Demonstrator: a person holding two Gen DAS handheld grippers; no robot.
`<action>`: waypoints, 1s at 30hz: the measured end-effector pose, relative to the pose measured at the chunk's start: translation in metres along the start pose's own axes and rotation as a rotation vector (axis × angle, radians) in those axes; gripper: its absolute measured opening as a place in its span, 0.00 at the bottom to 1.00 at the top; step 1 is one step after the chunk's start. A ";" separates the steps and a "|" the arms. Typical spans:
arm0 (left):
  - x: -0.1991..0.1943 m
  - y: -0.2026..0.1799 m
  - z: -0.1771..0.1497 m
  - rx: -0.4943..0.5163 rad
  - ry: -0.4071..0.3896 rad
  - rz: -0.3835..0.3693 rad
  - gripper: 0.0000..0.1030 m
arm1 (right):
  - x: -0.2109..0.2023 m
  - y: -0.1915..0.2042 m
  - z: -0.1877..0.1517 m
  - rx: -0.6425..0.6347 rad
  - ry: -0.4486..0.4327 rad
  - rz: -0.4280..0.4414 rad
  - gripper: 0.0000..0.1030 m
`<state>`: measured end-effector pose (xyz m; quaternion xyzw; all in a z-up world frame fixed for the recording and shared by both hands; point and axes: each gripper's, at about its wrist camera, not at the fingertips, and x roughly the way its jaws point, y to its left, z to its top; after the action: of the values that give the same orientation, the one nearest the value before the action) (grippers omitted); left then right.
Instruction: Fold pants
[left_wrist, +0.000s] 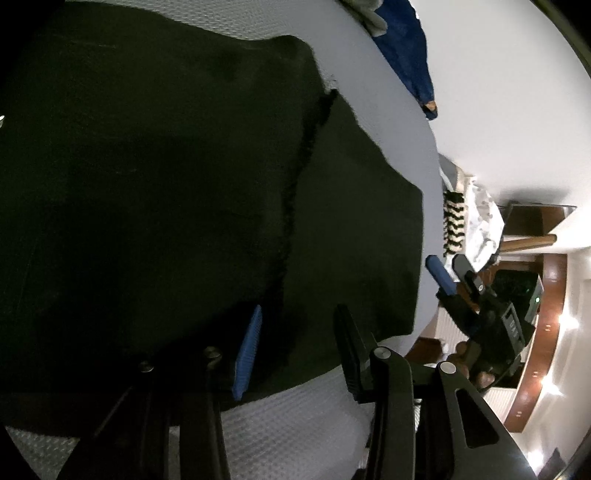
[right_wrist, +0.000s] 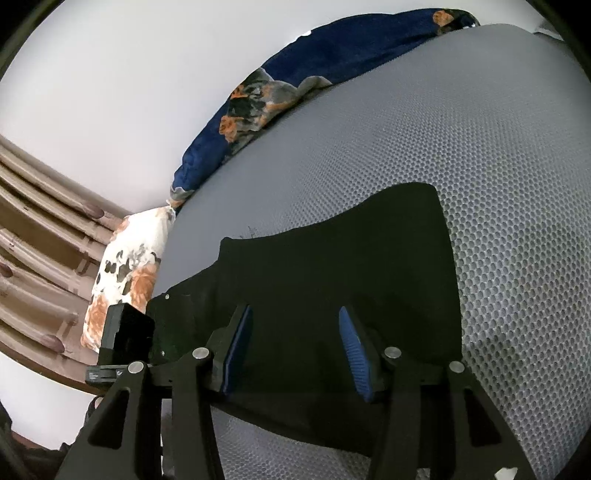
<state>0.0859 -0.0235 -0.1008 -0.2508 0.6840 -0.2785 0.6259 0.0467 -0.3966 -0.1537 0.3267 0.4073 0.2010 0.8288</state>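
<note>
Black pants (right_wrist: 332, 266): flat on grey mesh mattress (right_wrist: 480, 166), frame centre. Left gripper (left_wrist: 295, 343), right gripper (right_wrist: 295, 347): jaws spread wide, holding nothing, lower frame.

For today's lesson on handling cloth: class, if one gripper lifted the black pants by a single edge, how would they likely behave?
The black pants lie flat with soft wavy edges on the grey mesh mattress, so they would probably droop rather than hold shape. They look thin, so likely light. The textured mesh may grip them if pushed, bunching the fabric. Both the left gripper and right gripper hover open.
</note>
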 end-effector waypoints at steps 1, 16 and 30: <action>0.000 0.003 0.000 -0.003 0.004 -0.004 0.40 | 0.000 0.000 0.000 0.004 0.000 0.002 0.46; 0.035 -0.020 0.011 0.022 0.013 -0.087 0.36 | 0.000 0.000 -0.001 0.017 -0.012 -0.015 0.47; 0.020 -0.016 -0.006 0.143 -0.026 0.063 0.08 | 0.008 -0.008 -0.005 0.024 0.007 -0.099 0.48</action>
<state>0.0781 -0.0489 -0.1034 -0.1874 0.6617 -0.3034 0.6596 0.0478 -0.3952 -0.1664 0.3155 0.4284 0.1561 0.8322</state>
